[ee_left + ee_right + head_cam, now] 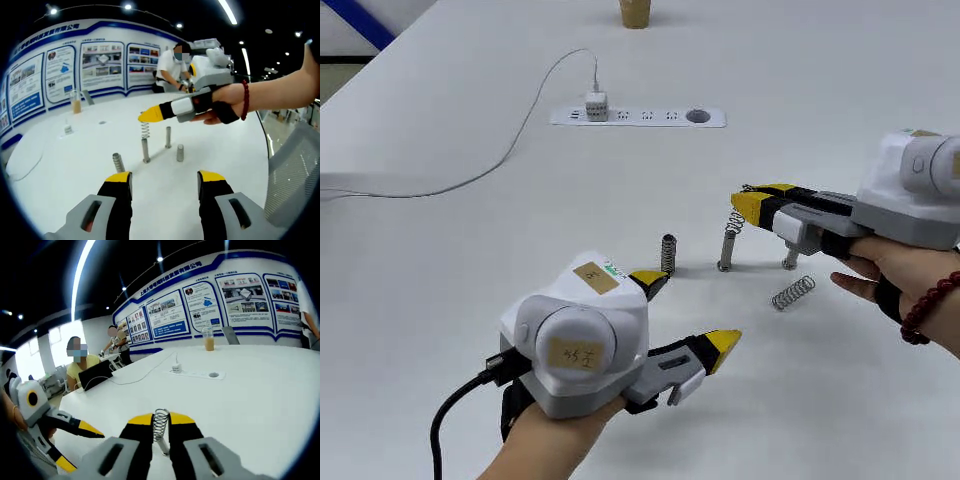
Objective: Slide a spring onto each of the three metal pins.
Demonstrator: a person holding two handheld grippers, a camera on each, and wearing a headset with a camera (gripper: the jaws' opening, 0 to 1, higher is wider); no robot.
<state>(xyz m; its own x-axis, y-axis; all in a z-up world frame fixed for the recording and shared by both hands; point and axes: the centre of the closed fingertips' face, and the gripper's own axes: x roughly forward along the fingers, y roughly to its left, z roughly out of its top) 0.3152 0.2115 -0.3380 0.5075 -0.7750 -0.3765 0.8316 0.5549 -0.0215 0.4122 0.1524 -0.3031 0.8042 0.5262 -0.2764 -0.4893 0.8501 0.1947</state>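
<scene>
Directly below the right gripper (748,200), which is clenched on a spring (735,222), the middle pin (726,252) stands upright. The spring's axis runs nearly upright too, its lower end at the pin's top. The left gripper (687,310) hangs released, farther from that pin.

Two tan paper stickers (595,277) sit on the white plastic left gripper (690,310), one on top and one on its round rear cap (560,330). Both bear handwritten marks I cannot read. Small green print (613,268) beside the top sticker is blurred. Far beyond the left gripper, a white wall banner (55,31) carries blue Chinese characters, too small to read.
</scene>
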